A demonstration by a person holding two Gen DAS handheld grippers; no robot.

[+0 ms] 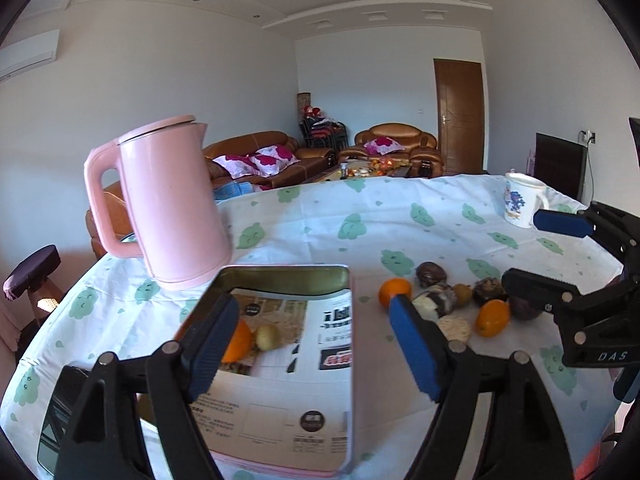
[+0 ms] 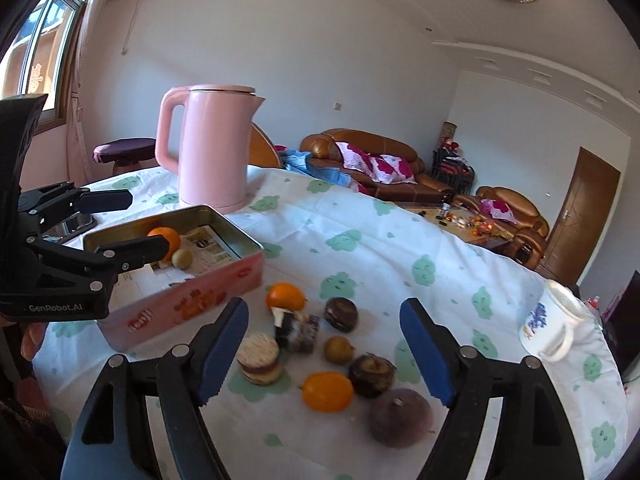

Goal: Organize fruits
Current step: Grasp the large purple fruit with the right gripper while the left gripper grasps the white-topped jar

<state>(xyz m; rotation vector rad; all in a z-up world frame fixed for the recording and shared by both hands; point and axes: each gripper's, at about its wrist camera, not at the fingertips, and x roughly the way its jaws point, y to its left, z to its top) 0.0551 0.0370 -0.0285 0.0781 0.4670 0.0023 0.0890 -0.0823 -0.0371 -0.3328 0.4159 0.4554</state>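
Observation:
A pink tin point(image 1: 280, 274) lined with printed paper holds an orange point(image 1: 240, 344) and a small yellow-green fruit point(image 1: 267, 336). My left gripper point(image 1: 312, 344) hangs open over the tin with nothing between its pads. To the tin's right, loose on the cloth, lie two oranges point(image 2: 327, 391) point(image 2: 285, 296), a purple round fruit point(image 2: 400, 416), a small brownish fruit point(image 2: 338, 349) and several dark and pale cakes point(image 2: 259, 358). My right gripper point(image 2: 326, 352) is open above this pile, holding nothing. Each wrist view also shows the other gripper: right gripper point(image 1: 532, 252), left gripper point(image 2: 148, 223).
A pink kettle point(image 2: 212, 148) stands behind the tin. A white printed mug point(image 2: 556, 320) sits near the table's far right edge. A dark phone point(image 1: 56, 412) lies left of the tin. The cloud-patterned cloth point(image 2: 360, 240) covers the round table; sofas stand beyond.

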